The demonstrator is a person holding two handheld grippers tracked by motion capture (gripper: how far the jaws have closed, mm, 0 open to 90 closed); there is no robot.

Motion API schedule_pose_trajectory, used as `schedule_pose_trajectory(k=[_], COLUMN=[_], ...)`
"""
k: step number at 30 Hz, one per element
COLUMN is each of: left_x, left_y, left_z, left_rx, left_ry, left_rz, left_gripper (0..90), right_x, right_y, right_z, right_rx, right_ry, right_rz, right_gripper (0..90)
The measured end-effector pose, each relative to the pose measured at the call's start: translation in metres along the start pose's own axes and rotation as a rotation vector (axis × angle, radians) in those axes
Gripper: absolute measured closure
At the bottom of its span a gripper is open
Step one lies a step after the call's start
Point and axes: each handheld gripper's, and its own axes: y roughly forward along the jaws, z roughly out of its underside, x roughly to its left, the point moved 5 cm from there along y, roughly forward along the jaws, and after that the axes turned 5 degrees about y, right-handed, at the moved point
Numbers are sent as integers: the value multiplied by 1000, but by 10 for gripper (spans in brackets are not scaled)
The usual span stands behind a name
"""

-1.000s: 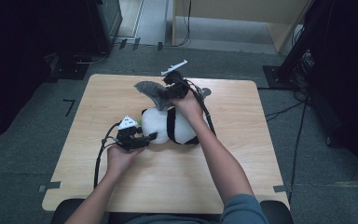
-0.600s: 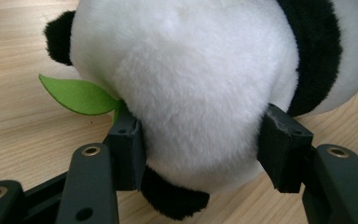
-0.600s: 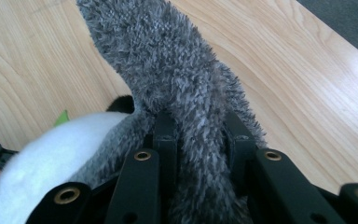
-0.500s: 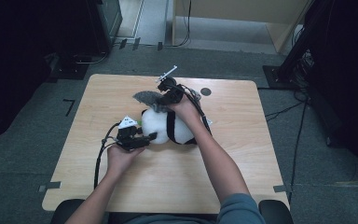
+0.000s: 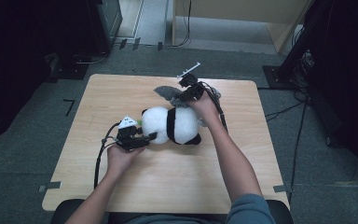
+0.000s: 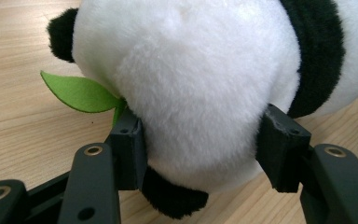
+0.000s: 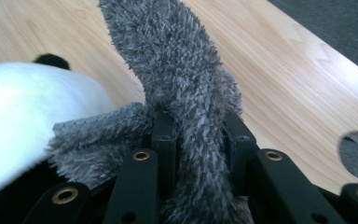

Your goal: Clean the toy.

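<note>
- My left gripper lies low on the pale wooden desk, fingers squeezing the white-and-black plush panda's head.
- My right gripper, wrist bent down behind it, pinches the grey fuzzy cloth.

plush panda lies mid-table; fuzzy cloth just behind it.
</note>
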Motion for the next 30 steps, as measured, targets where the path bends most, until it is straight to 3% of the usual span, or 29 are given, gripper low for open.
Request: schedule_pose_trajectory(k=[4, 8, 14, 19, 24, 30], left_x=[0, 0, 1, 1, 1, 1], left_y=[0, 0, 0, 0, 0, 0], left_z=[0, 0, 0, 0, 0, -1], left_rx=[-2, -2, -2, -3, 1, -2], left_ry=[-7, -12, -9, -16, -20, -18], left_rz=[4, 7, 12, 16, 19, 23], left_gripper=[419, 417, 411, 380, 362, 351], right_x=[-16, -33, -43, -34, -16, 13], right_y=[-8, -13, -20, -32, -37, -27], right_z=[11, 24, 30, 17, -3, -27], right_rx=[-19, -2, -14, -71, -97, -102], right_ry=[31, 74, 90, 87, 45, 8], right_rz=[20, 41, 59, 42, 23, -26], right_gripper=[721, 723, 727, 729, 729, 729])
